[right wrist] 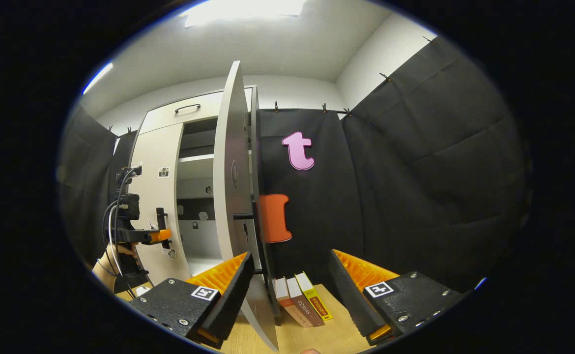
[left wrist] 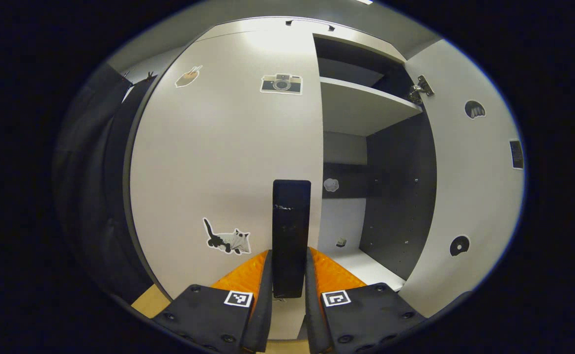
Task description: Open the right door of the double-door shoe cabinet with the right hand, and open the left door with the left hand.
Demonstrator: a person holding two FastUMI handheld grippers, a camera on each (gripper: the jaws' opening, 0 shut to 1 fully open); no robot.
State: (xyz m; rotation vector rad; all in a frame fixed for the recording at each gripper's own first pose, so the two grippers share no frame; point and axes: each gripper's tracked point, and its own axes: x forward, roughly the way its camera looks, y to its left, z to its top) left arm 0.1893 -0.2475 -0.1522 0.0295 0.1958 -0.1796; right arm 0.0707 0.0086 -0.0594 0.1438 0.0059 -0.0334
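black handle [left wrist: 291, 236] of left door [left wrist: 228, 162] sits pinched inside left gripper [left wrist: 290, 273].

Left door [left wrist: 228, 162] closed, white, stickered, black handle [left wrist: 291, 236]; right door [left wrist: 469, 172] swung open.

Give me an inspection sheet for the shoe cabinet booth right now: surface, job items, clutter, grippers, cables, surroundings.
Surface: light wooden floor, books standing on it.
Job's things: pale double-door shoe cabinet; right door swung open, shelves showing; left door closed, its black bar handle upright.
Clutter: three books by the cabinet's foot; stickers, including a cat sticker and a camera sticker, on the left door.
Grippers: left gripper shut on the black bar handle; right gripper open, the right door's edge between its fingers, not pressed.
Cables: cable loop at the left gripper.
Surroundings: black cloth wall, white ceiling.
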